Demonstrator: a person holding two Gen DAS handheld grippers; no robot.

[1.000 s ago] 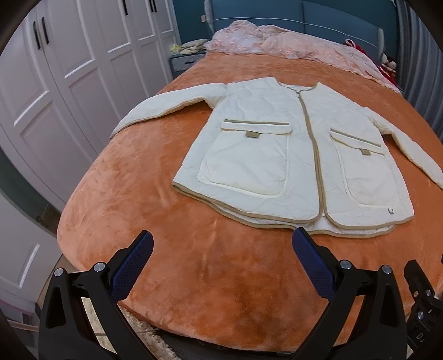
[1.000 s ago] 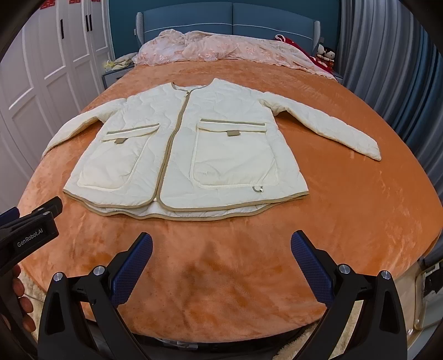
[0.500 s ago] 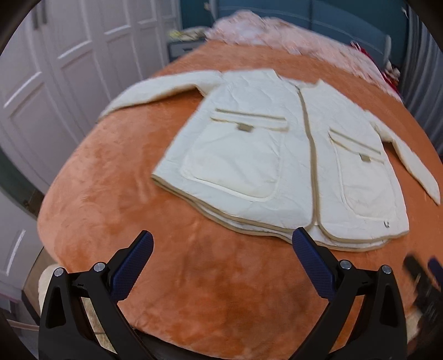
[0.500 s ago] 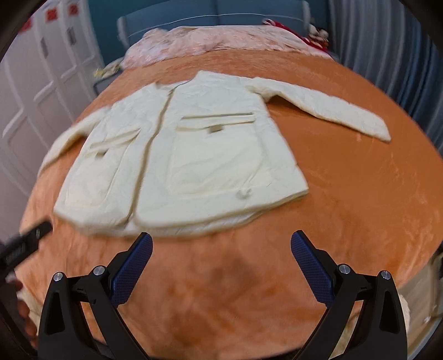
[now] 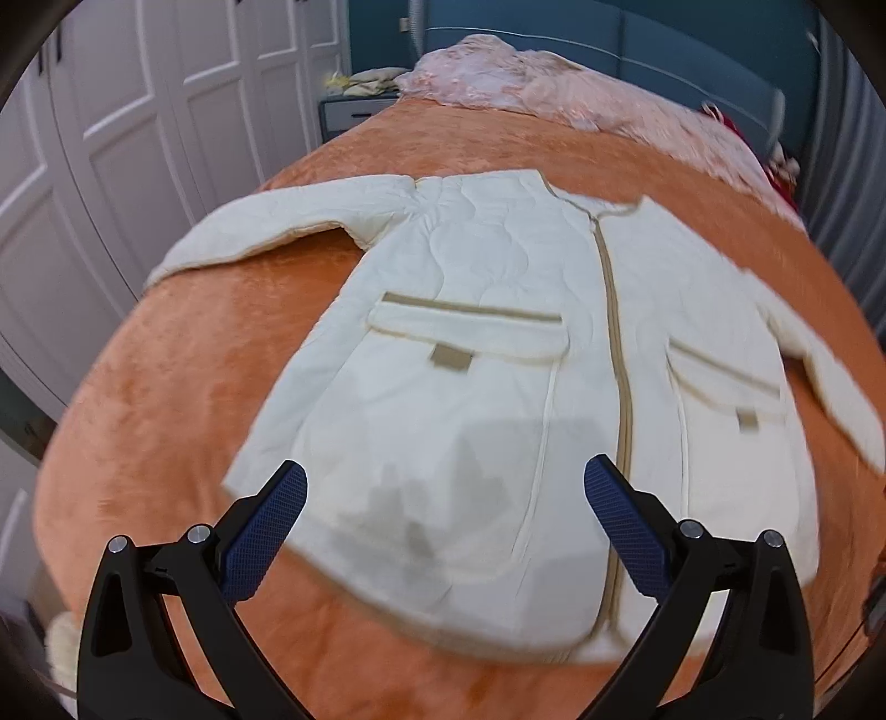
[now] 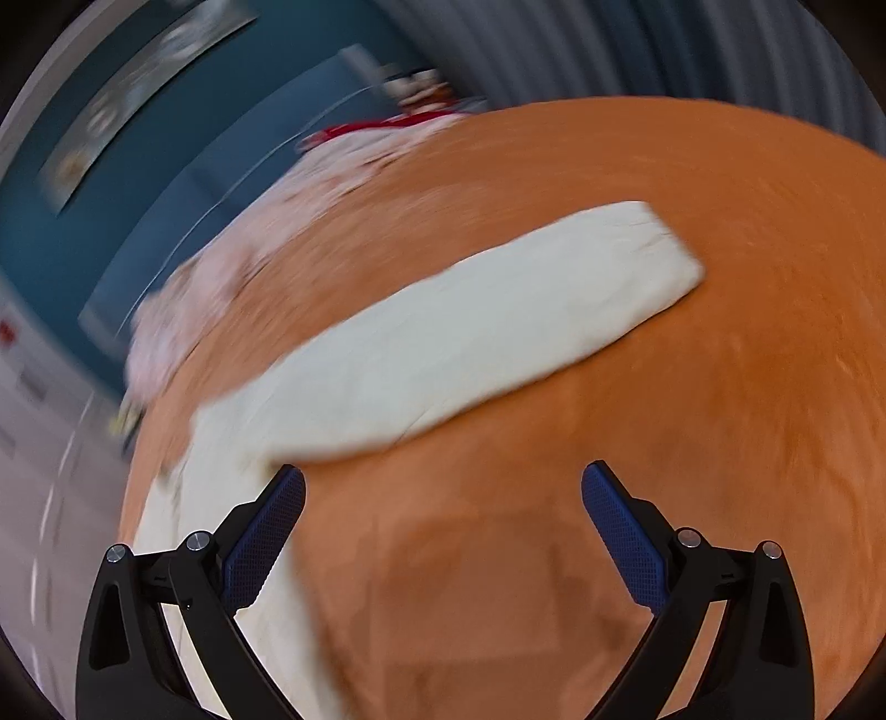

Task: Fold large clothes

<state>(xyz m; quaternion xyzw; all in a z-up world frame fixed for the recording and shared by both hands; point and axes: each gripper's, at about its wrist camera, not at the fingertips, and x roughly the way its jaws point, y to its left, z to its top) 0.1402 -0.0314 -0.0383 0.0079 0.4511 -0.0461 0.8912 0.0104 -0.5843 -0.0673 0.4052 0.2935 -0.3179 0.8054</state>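
Jacket, cream and quilted with tan trim, lies flat and front-up on the orange bedspread, sleeves spread out to both sides. Left tool hangs over the hem at 6 o'clock, spread wide with nothing in it. Right tool is just as wide and empty, over bare bedspread, with the right sleeve running from 9 toward 2 o'clock ahead of it. A rumpled pink quilt sits at 12 o'clock by the blue headboard; white wardrobe doors at 10. The right view is pretty blurry.
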